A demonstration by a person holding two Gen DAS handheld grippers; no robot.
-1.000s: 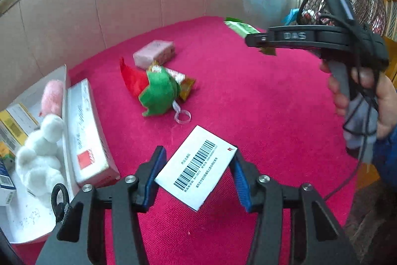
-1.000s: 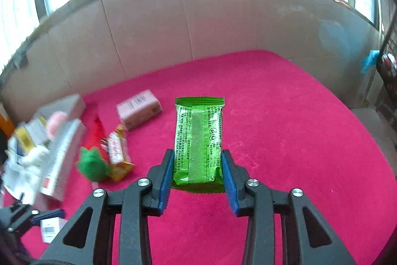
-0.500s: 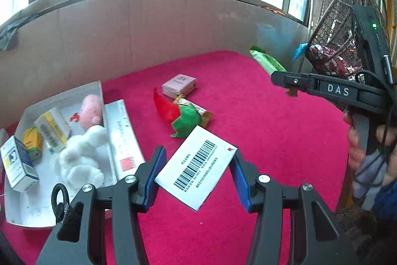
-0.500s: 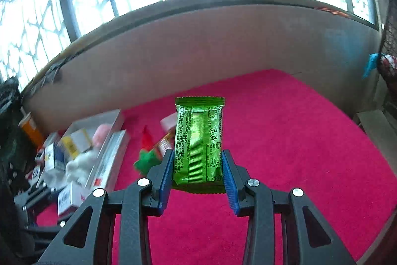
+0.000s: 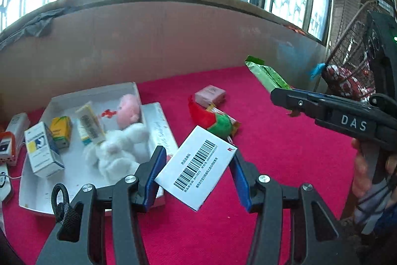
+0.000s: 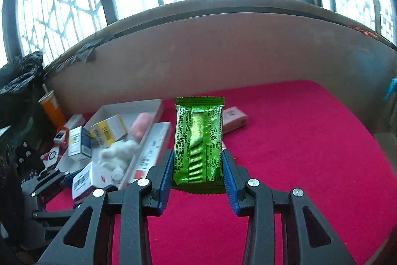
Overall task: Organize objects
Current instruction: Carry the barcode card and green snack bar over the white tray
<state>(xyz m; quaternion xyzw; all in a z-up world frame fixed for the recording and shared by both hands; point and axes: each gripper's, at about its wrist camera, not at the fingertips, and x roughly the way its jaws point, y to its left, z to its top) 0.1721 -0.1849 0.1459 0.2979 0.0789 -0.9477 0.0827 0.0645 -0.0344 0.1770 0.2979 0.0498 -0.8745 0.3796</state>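
Fingers (image 5: 158, 165) clamp barcode box (image 5: 196, 167); green packet (image 6: 198, 140) clamped.

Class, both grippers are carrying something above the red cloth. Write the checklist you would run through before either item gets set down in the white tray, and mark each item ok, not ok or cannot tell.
1. Left gripper holds the white barcode box: ok, clamped between both pads, though tilted.
2. Right gripper holds the green snack packet: ok, upright between the pads.
3. Free space in the white tray: not ok, boxes and the white plush toy fill most of it.
4. Grippers apart from each other: ok.
5. Which spot each item belongs in: cannot tell.
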